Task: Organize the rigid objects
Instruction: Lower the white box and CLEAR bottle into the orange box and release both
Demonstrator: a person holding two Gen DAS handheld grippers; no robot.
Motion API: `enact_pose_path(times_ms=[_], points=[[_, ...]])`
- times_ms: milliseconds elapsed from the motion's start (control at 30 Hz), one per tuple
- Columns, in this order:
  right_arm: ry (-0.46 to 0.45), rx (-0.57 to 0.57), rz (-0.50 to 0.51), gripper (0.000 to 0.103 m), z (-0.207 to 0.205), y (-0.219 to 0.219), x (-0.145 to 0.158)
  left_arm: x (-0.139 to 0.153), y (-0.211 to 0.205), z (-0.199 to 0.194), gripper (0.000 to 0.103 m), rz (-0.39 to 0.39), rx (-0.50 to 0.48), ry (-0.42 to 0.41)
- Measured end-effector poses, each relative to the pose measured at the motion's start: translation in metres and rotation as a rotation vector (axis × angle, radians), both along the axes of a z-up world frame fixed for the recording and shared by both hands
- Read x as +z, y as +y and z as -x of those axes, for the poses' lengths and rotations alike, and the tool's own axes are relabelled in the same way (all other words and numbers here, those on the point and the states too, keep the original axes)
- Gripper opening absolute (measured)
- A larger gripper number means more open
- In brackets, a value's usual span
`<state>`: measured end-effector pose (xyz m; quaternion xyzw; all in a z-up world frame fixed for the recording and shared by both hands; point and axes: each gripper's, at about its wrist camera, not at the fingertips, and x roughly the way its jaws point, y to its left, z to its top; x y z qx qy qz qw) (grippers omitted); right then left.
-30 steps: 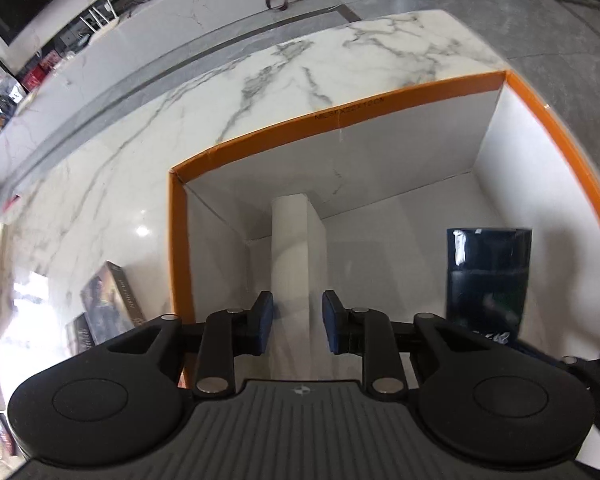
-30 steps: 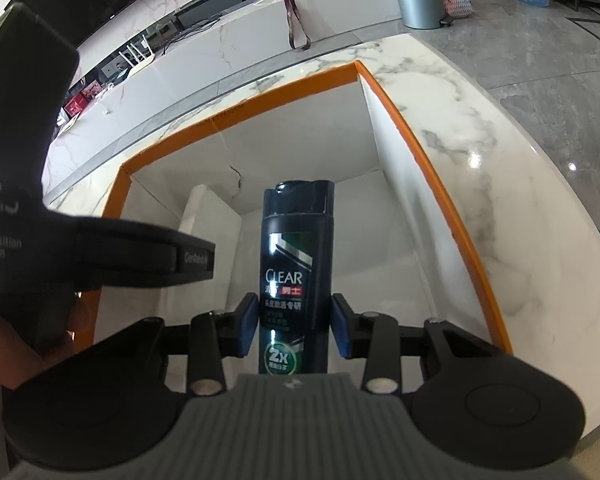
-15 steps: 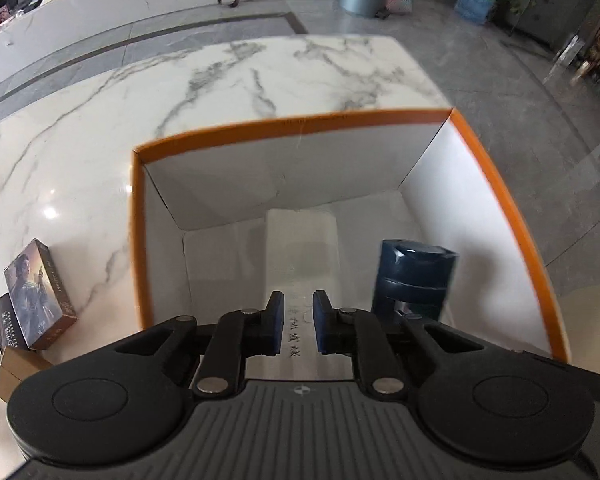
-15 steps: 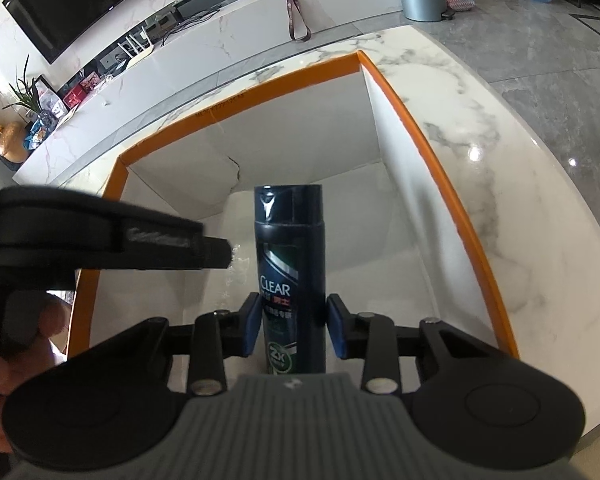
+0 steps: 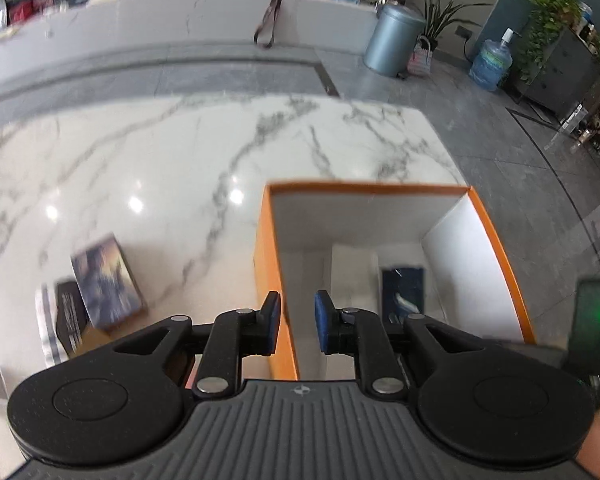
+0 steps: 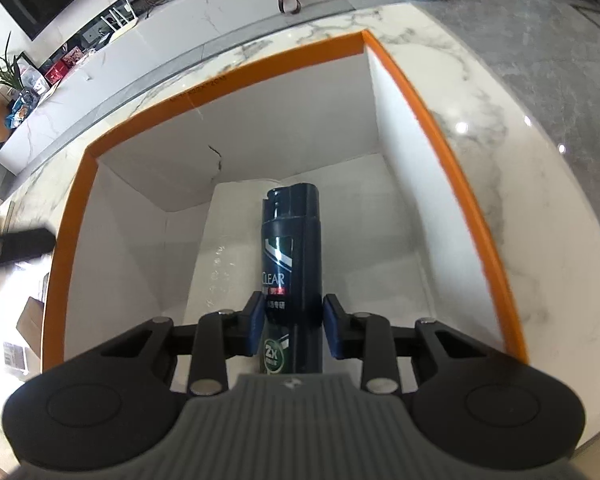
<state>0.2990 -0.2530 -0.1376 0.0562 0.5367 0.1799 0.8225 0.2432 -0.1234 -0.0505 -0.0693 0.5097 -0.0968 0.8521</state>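
My right gripper [image 6: 291, 326] is shut on a dark blue CLEAR shampoo bottle [image 6: 292, 256] and holds it down inside the orange-rimmed white box [image 6: 404, 76], beside a long white box [image 6: 224, 264] lying on the box floor. In the left wrist view my left gripper [image 5: 297, 322] is open and empty, above the left wall of the orange-rimmed box [image 5: 268, 256]. The bottle [image 5: 403, 288] and the white box [image 5: 354, 264] show inside it.
The box sits on a white marble table [image 5: 180, 152]. A picture-covered box [image 5: 106, 280] and a dark box [image 5: 70, 316] lie on the table to the left. The table's right edge drops to grey floor [image 6: 560, 60].
My left gripper has pulled up and back out of the box, moved left over its left wall, and opened slightly. My right gripper has lowered the bottle deeper into the box.
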Motion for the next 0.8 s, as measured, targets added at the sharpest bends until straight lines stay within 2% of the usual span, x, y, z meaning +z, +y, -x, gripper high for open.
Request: enact_pose_path(times_ms=[100, 267, 400, 800], points=[[0.005, 0.005, 0.027, 0.032, -0.008, 0.008, -0.002, -0.009, 0.005, 0.001, 0.020, 0.042, -0.002, 0.034], [0.055, 0.011, -0.014, 0.032, -0.019, 0.018, -0.006, -0.015, 0.013, 0.003, 0.019, 0.076, -0.006, 0.050], [0.036, 0.051, -0.008, 0.032, -0.021, 0.032, -0.007, -0.019, 0.019, 0.004, 0.017, 0.114, 0.002, 0.062], [0.006, 0.081, 0.015, 0.030, -0.030, 0.057, -0.010, -0.020, 0.023, 0.005, 0.017, 0.139, 0.014, 0.072]])
